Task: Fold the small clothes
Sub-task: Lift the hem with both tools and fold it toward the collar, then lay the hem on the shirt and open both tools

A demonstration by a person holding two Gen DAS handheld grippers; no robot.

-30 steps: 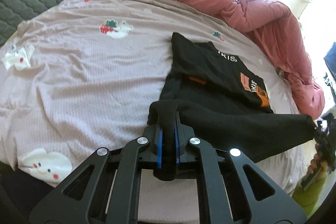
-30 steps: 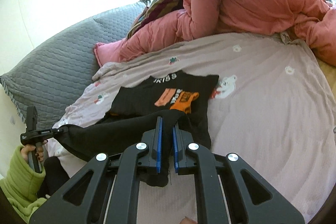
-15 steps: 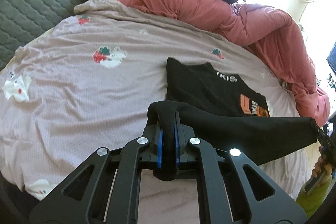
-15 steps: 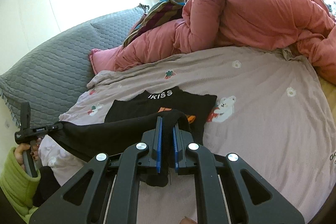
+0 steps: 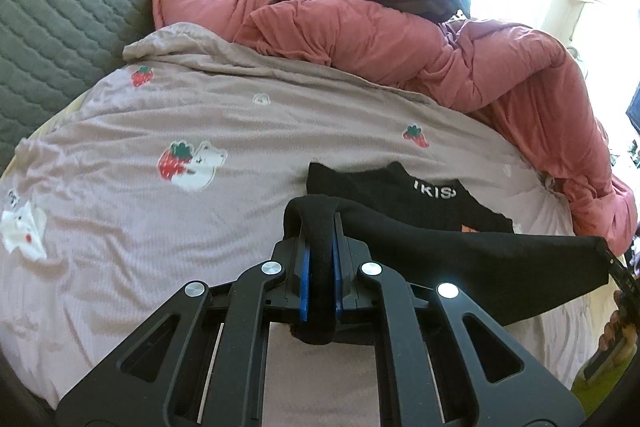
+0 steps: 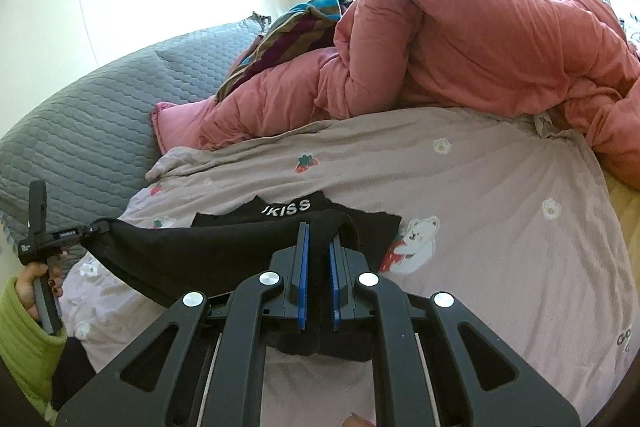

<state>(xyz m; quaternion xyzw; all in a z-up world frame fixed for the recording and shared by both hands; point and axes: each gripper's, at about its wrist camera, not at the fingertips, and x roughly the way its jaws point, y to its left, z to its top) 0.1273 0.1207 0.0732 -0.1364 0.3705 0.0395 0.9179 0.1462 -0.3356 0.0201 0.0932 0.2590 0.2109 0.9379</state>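
Left tool (image 5: 319, 267) and right tool (image 6: 316, 279) are each clamping a corner of the black cotton t-shirt (image 5: 460, 259), its lifted hem stretching between them above the mauve printed bedsheet (image 5: 200, 219).

In the left wrist view, the garment (image 5: 436, 195) lies on the bedsheet (image 5: 200, 211) at centre right, its near edge lifted between the 2 grippers, 1 corner in the left gripper (image 5: 319, 251) at lower centre. The quilt (image 5: 400, 43) is heaped behind it across the upper right; the headboard (image 5: 60, 7) fills the upper left.
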